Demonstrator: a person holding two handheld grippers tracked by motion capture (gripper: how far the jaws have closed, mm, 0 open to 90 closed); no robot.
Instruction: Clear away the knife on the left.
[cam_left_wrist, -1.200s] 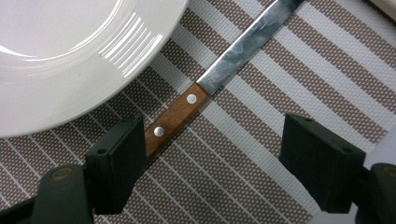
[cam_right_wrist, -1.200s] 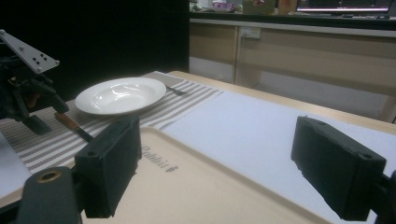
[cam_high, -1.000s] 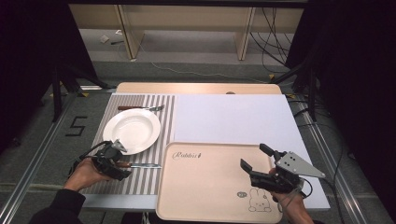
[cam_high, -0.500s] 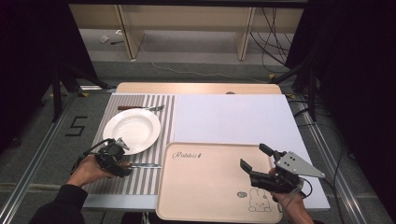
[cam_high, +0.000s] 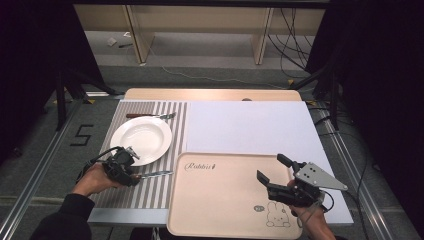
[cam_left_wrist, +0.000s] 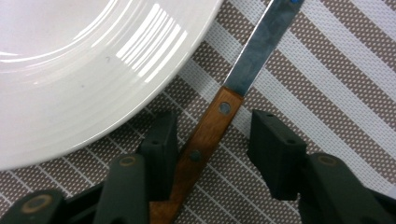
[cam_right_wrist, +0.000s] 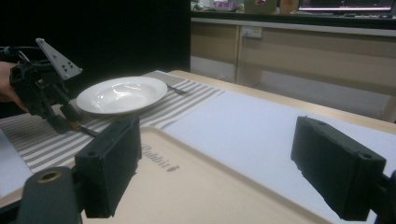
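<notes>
Left gripper view, claw (cam_left_wrist: 212, 144) astride knife handle (cam_left_wrist: 201, 147)

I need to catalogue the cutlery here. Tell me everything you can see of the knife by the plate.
The knife has a brown wooden handle with two metal rivets and a flat, dull steel blade. It lies flat on the striped placemat, beside the white plate's rim. The left tongs straddle its handle, jaws having just been closing: one jaw is against the handle, the other is clear of it.
</notes>
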